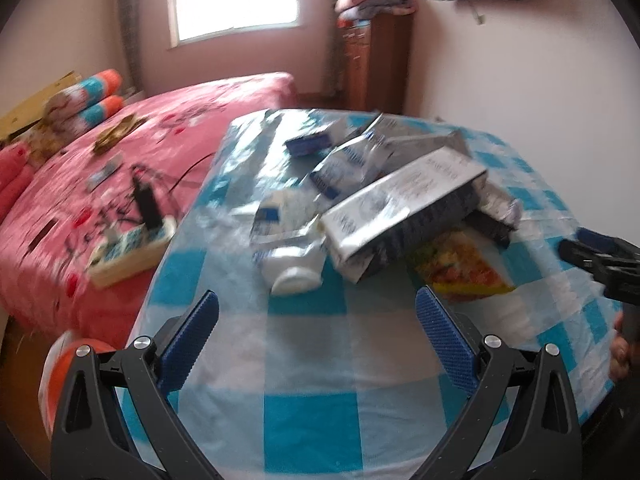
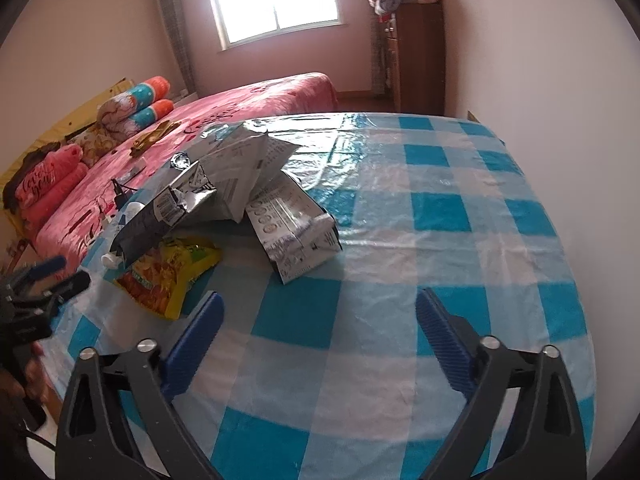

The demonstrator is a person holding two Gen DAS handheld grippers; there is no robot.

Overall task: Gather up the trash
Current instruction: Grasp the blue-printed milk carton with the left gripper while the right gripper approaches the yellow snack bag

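A pile of trash lies on the blue-and-white checked table: crushed silver-white cartons, a white plastic bottle on its side, and a yellow snack bag. My left gripper is open and empty, just in front of the bottle. My right gripper is open and empty above the table, with a crushed carton ahead of it and the snack bag to its left. Each gripper shows at the edge of the other's view, the right one and the left one.
A bed with a pink cover stands left of the table, holding a power strip, cables and rolled pillows. A wooden cabinet with folded blankets stands at the back wall. The wall runs along the table's right side.
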